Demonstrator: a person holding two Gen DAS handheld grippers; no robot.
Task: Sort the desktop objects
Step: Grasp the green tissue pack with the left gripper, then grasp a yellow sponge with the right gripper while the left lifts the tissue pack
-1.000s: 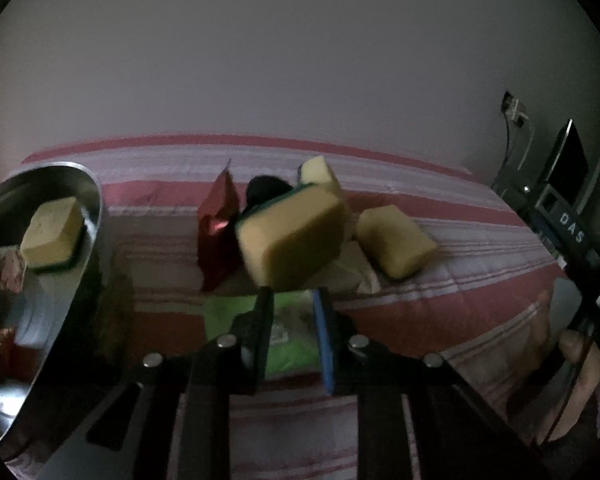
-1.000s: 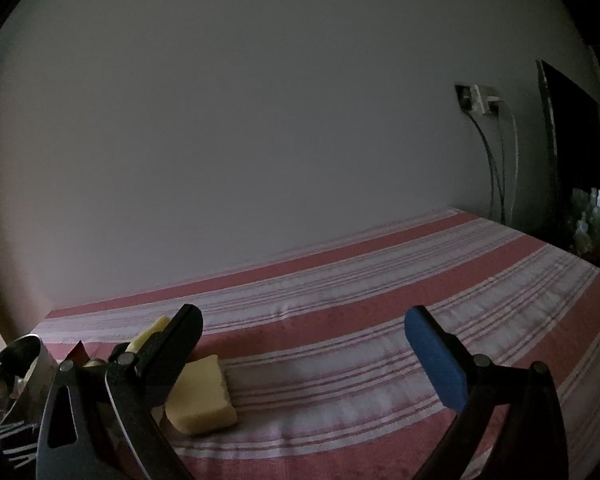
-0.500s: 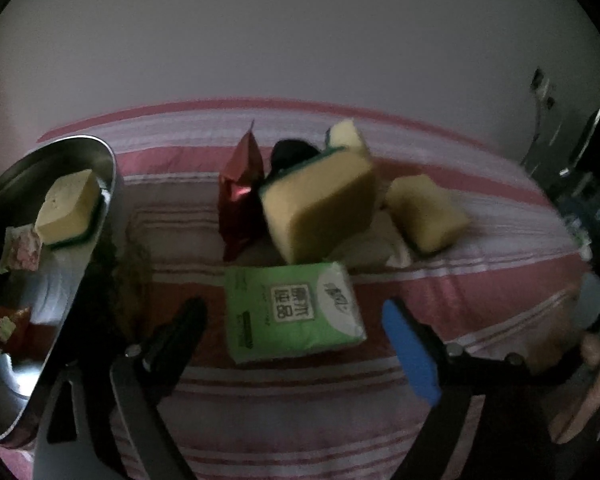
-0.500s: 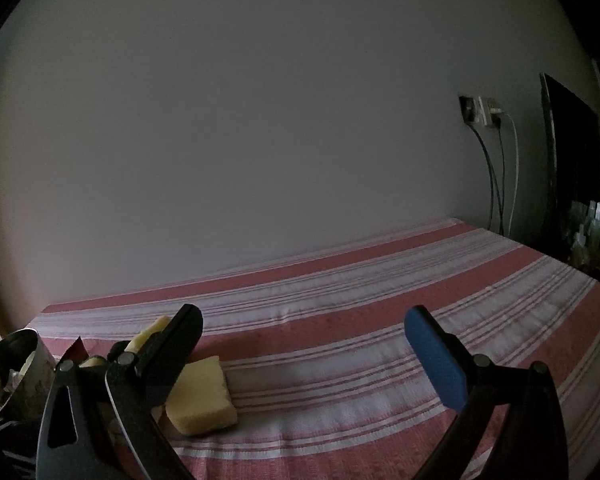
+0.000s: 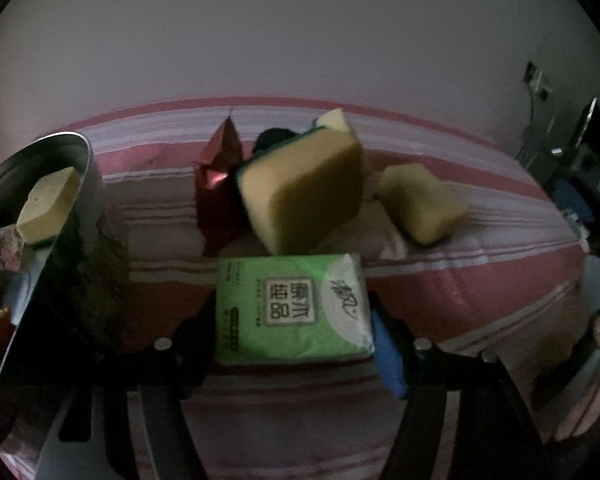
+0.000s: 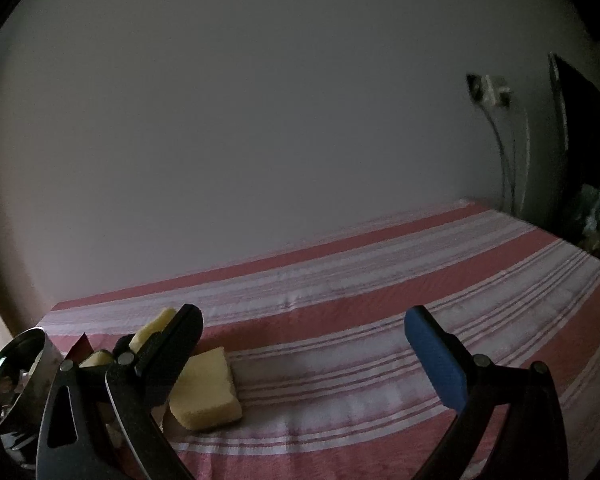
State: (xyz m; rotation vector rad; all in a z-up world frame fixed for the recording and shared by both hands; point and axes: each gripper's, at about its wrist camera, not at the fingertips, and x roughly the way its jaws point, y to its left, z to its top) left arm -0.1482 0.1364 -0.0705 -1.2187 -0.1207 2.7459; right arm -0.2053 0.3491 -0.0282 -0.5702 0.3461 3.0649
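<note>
My left gripper (image 5: 296, 320) has its jaws on both sides of a green tissue pack (image 5: 292, 306) lying on the striped cloth; they look closed on it. Behind the pack a yellow sponge with a green back (image 5: 300, 196) leans on a red foil packet (image 5: 218, 186). Another yellow sponge (image 5: 422, 202) lies to the right. A steel bowl (image 5: 80, 184) at the left holds a sponge (image 5: 52, 204) and small packets. My right gripper (image 6: 304, 344) is open and empty above the cloth, with a yellow sponge (image 6: 206, 392) by its left finger.
A dark round object (image 5: 274, 138) and a further sponge (image 5: 332, 120) sit behind the pile. The red and white striped cloth (image 6: 380, 288) runs to the wall. A wall socket with cables (image 6: 488, 92) and dark equipment are at the right. A person's hand (image 5: 596, 364) shows at the right edge.
My left gripper opened wide from nearly shut, moved forward around the green tissue pack and closed in on its sides. The right gripper has barely moved.
</note>
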